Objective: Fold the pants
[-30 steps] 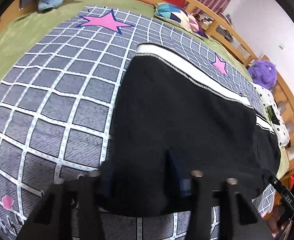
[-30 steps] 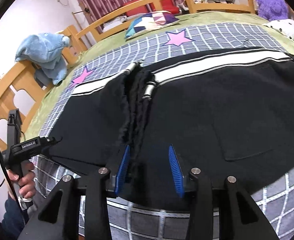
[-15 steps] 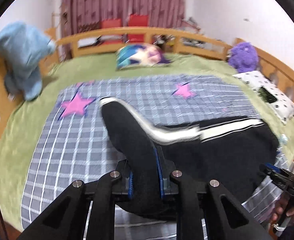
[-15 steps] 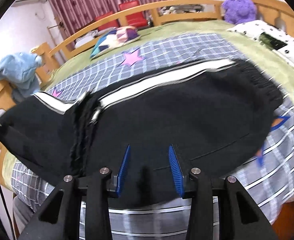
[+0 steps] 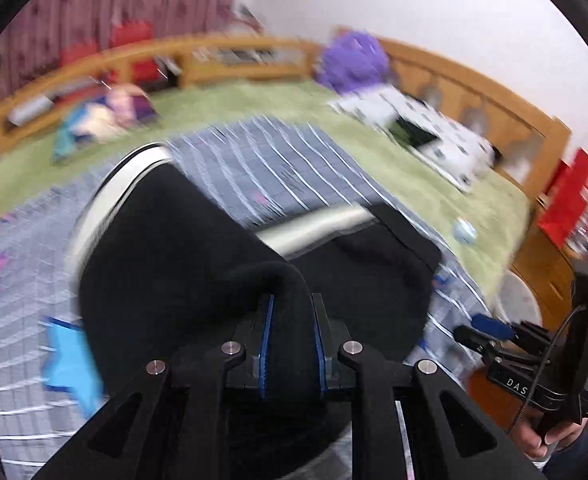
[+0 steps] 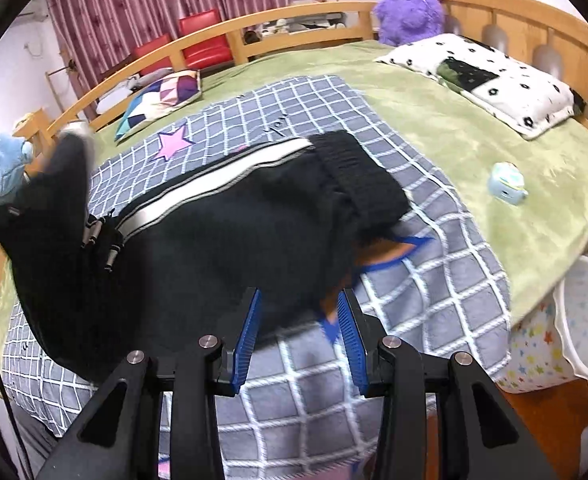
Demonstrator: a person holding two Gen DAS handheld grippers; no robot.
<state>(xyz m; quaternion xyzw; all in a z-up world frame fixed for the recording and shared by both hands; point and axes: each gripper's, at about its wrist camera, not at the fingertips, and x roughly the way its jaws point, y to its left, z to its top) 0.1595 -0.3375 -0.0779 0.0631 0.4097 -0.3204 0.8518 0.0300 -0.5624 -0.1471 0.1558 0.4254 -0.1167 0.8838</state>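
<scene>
Left gripper carries one end of the pants across the bed toward the other.

The black knit pants with a white side stripe (image 6: pixel 221 240) lie on the grey checked blanket (image 6: pixel 434 264) atop the green-sheeted bed, their long axis running from about nine o'clock to two o'clock in the right wrist view. The left gripper (image 5: pixel 291 332) is clamped on a raised fold of the black fabric. The right gripper (image 6: pixel 300 330) has its jaws apart with the near edge of the pants between the blue pads (image 6: pixel 247 330); whether they press on it I cannot tell. The ribbed cuff (image 6: pixel 358 176) lies flat at one o'clock from that gripper, so it is the nearer hand to it, while the left end hangs lifted at ten o'clock.
</scene>
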